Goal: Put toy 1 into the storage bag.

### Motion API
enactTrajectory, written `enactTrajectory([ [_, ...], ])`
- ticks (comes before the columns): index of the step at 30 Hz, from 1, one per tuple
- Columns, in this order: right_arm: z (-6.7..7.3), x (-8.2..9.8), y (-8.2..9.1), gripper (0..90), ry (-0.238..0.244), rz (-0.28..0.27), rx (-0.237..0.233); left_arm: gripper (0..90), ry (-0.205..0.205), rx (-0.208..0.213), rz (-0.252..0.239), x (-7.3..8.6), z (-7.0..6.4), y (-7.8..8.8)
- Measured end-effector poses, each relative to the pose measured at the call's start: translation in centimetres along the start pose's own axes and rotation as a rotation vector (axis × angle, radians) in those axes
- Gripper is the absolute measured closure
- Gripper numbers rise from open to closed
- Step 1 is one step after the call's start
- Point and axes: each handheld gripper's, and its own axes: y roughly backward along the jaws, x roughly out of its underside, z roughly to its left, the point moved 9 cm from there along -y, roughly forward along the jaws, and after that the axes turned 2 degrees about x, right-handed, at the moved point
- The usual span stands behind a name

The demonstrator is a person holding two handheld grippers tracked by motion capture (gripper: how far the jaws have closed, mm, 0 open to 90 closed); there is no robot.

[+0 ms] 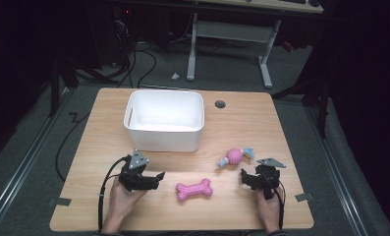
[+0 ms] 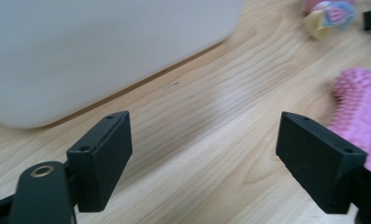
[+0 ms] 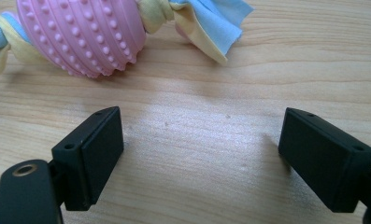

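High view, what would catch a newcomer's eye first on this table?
The white bin stands at the table's far middle, brightest against the wood. In front of it lie two pink toys: a bone-shaped one near the front centre, and a knobbly ball with cloth ends to its right.

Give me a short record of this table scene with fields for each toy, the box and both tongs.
table: wooden top
box: white bin, at the far middle of the table
bone toy: pink, lies between the two hands
ball toy: pink ball with cloth ends, just beyond the right tongs
left tongs: open, nothing between the jaws
right tongs: open, nothing between the jaws
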Motion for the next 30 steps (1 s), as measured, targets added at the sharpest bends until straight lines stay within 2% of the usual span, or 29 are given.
enactTrajectory([
  [1,0.0,0.0,0.0,13.7,0.000,0.000,0.000,18.6,-0.010,0.017,-0.002,-0.3,-0.6,0.0],
  [3,0.0,0.0,0.0,13.7,0.000,0.000,0.000,18.3,-0.016,0.028,0.000,-0.4,-1.0,-0.1],
  [6,0.0,0.0,0.0,13.7,0.000,0.000,0.000,17.3,-0.007,0.092,0.000,-0.5,-1.9,-0.3],
  [7,0.0,0.0,0.0,13.7,0.000,0.000,0.000,17.3,-0.009,0.101,0.004,-0.5,-2.2,-0.5],
  [13,0.0,0.0,0.0,13.7,0.000,0.000,0.000,16.7,-0.041,0.121,0.029,-0.4,-3.2,-0.9],
  [22,0.0,0.0,0.0,13.7,0.000,0.000,0.000,16.4,-0.078,0.140,0.041,-0.4,-4.6,-1.3],
  [25,0.0,0.0,0.0,13.7,0.000,0.000,0.000,16.3,-0.102,0.148,0.058,-0.2,-5.2,-1.6],
  [30,0.0,0.0,0.0,13.8,0.000,0.000,0.001,16.2,-0.120,0.160,0.085,0.3,-5.9,-2.3],
])
